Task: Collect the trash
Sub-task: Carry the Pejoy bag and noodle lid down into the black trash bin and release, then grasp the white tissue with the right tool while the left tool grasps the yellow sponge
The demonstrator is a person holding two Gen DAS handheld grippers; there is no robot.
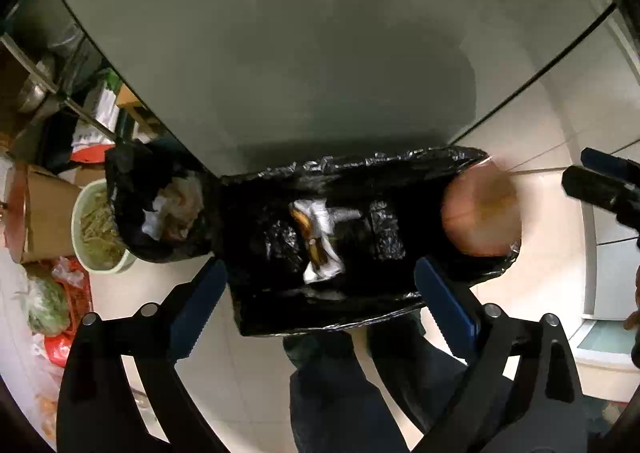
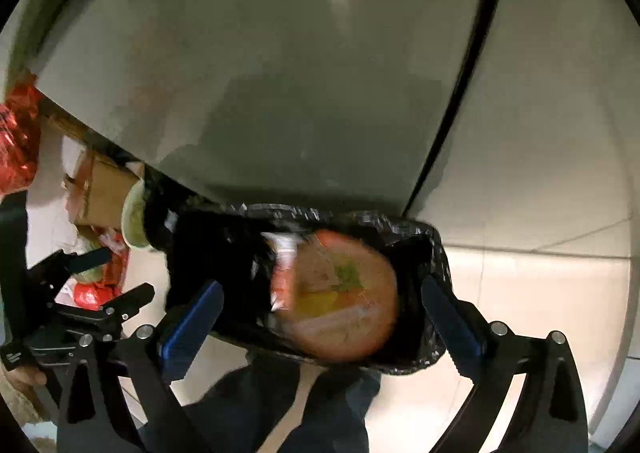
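Note:
A rectangular bin with a black liner (image 1: 360, 309) stands on the floor below both grippers; it also shows in the right wrist view (image 2: 436, 253). Inside lie a banana peel (image 1: 310, 239) and white paper (image 1: 326, 271). A round orange noodle-cup (image 1: 482, 209), motion-blurred, is in the air over the bin's right end; it fills the bin's mouth in the right wrist view (image 2: 340, 297). My left gripper (image 1: 320, 313) is open and empty above the bin. My right gripper (image 2: 320, 327) is open, the cup loose between and beyond its fingers; its fingers (image 1: 600, 189) show at the left view's right edge.
A grey fridge door (image 1: 280, 53) rises behind the bin. A second black-lined bin with trash (image 1: 160, 209), a green bowl (image 1: 100, 229), a cardboard box (image 1: 44, 209) and red bags (image 1: 60, 345) stand to the left. The person's legs (image 1: 340, 393) are below.

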